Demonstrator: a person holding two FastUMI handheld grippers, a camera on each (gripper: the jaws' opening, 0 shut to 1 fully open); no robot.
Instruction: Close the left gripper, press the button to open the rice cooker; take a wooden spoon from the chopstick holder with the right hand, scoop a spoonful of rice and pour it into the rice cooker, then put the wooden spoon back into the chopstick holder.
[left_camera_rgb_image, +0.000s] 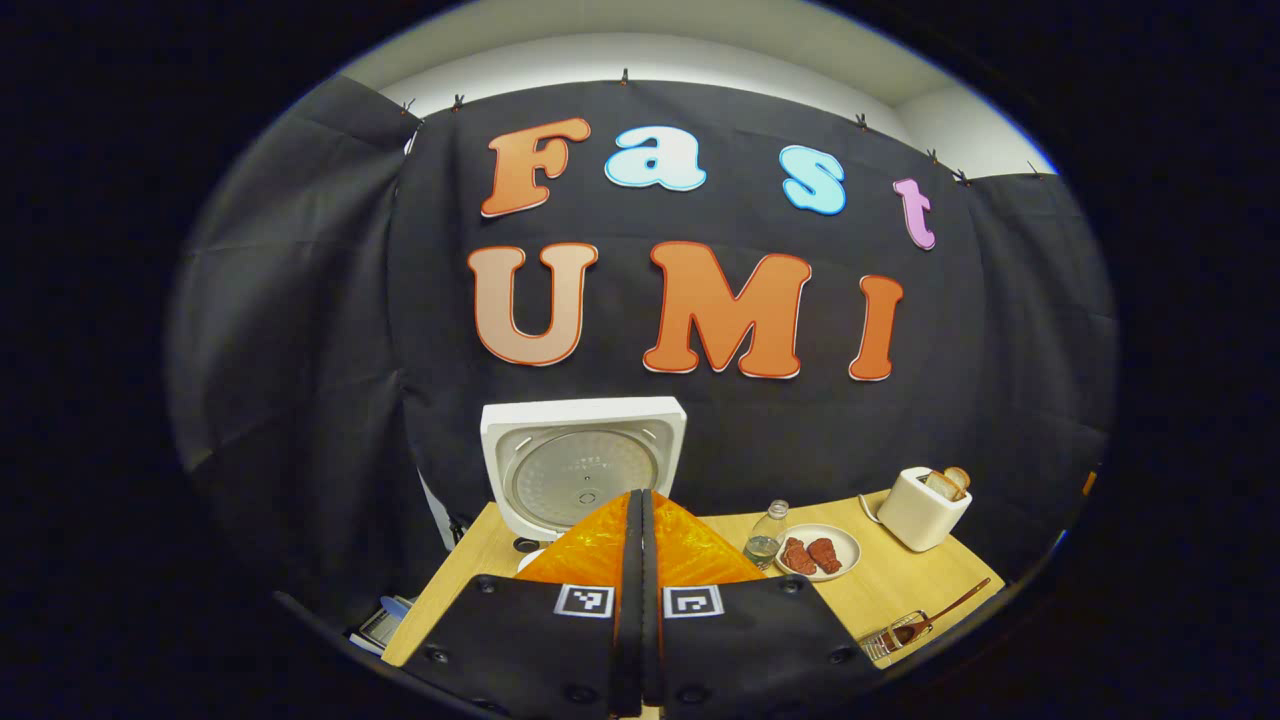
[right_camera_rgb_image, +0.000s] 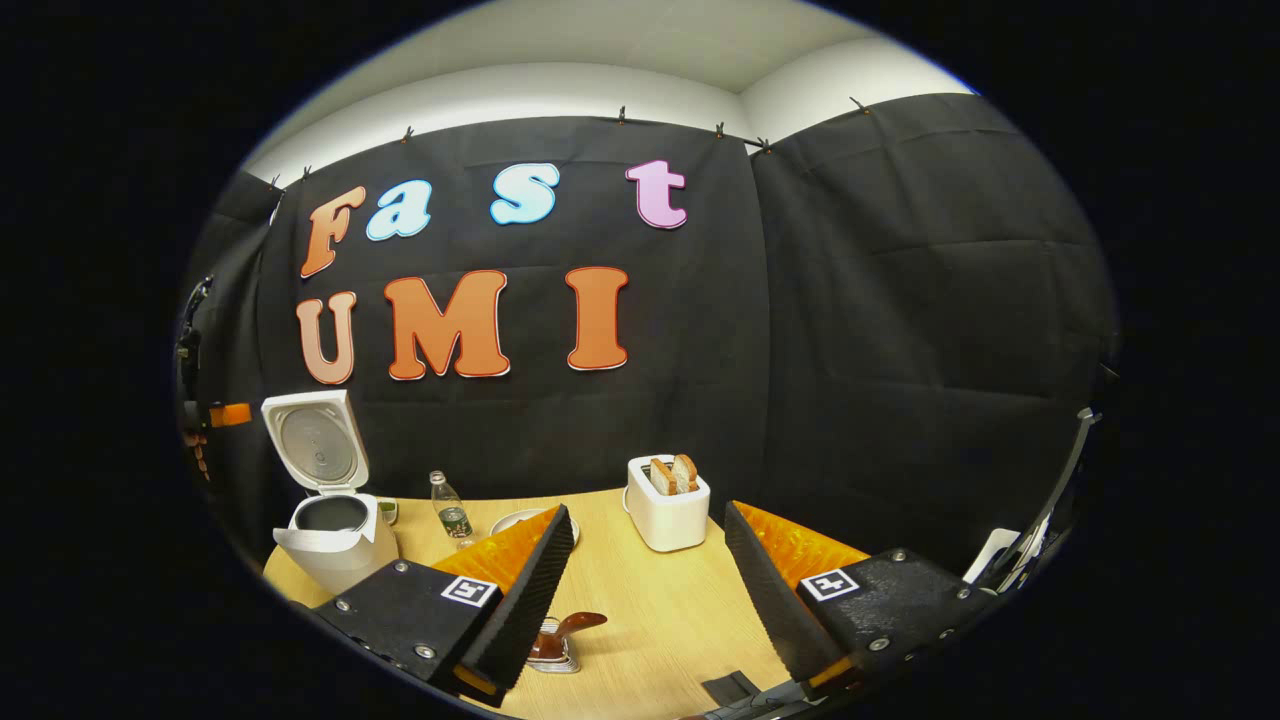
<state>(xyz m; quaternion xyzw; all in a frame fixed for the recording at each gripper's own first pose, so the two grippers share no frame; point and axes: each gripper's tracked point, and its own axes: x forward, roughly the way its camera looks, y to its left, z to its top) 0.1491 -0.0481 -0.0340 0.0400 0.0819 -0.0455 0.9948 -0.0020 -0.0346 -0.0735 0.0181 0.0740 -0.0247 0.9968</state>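
Rice cooker (right_camera_rgb_image: 330, 540) stands open on the worktop (right_camera_rgb_image: 650, 600); left gripper (left_camera_rgb_image: 640, 560) clenched empty; right gripper (right_camera_rgb_image: 650, 580) spread, poised for the wooden spoon (right_camera_rgb_image: 575, 628).

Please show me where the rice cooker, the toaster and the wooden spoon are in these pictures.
rice cooker (right_camera_rgb_image: 335, 550): right gripper view, on its white body below the raised lid.
toaster (right_camera_rgb_image: 668, 515): right gripper view, on its white front wall.
wooden spoon (left_camera_rgb_image: 950, 605): left gripper view, on its handle above the holder.
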